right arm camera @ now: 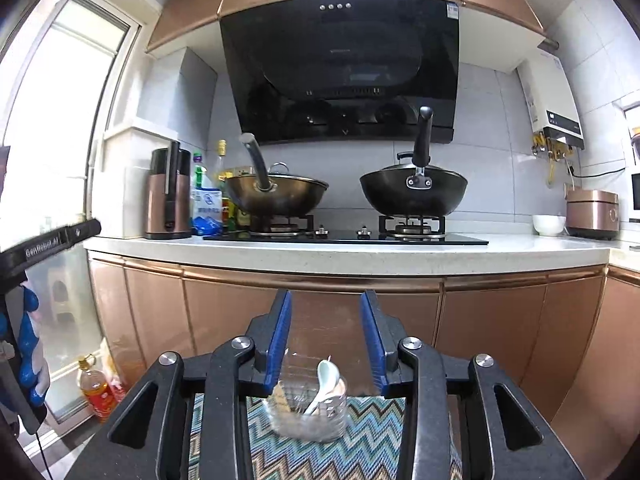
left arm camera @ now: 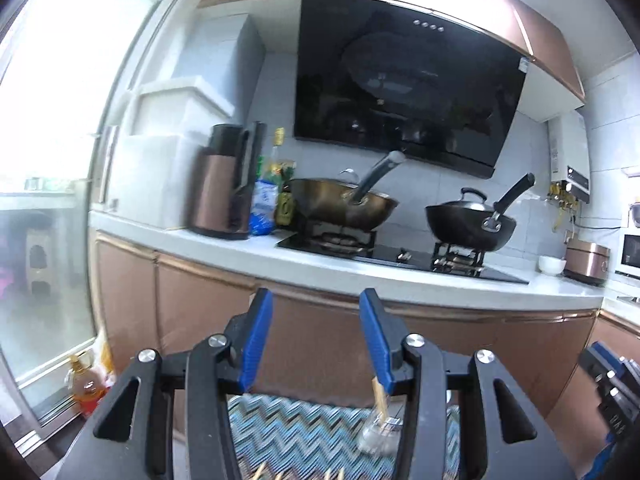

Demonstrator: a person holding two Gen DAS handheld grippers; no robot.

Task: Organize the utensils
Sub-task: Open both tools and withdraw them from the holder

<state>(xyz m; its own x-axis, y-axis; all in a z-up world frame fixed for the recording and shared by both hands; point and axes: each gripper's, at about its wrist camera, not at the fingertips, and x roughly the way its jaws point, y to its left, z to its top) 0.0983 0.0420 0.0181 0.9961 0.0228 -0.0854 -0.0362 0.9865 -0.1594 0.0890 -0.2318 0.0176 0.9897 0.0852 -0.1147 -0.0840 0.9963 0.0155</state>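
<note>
Sorting so far: a white spoon (right arm camera: 326, 384) and a wooden stick (right arm camera: 280, 394) are seen standing in the clear glass jar (right arm camera: 306, 408), low in the middle of the right view
Jar spot: it is set on the zigzag mat (right arm camera: 360, 452), below the fingers and not between them
Left gripper (left arm camera: 316, 344): held partly open, nothing gripped
Right gripper (right arm camera: 326, 340): held partly open, nothing gripped
Still to do: stick tips (left arm camera: 304, 474) are seen at the bottom edge of the left view, maybe not put away yet
Guess: most of the job looks done

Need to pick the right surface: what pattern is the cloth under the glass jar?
Zigzag cloth in blue, teal and white; right wrist view.
</note>
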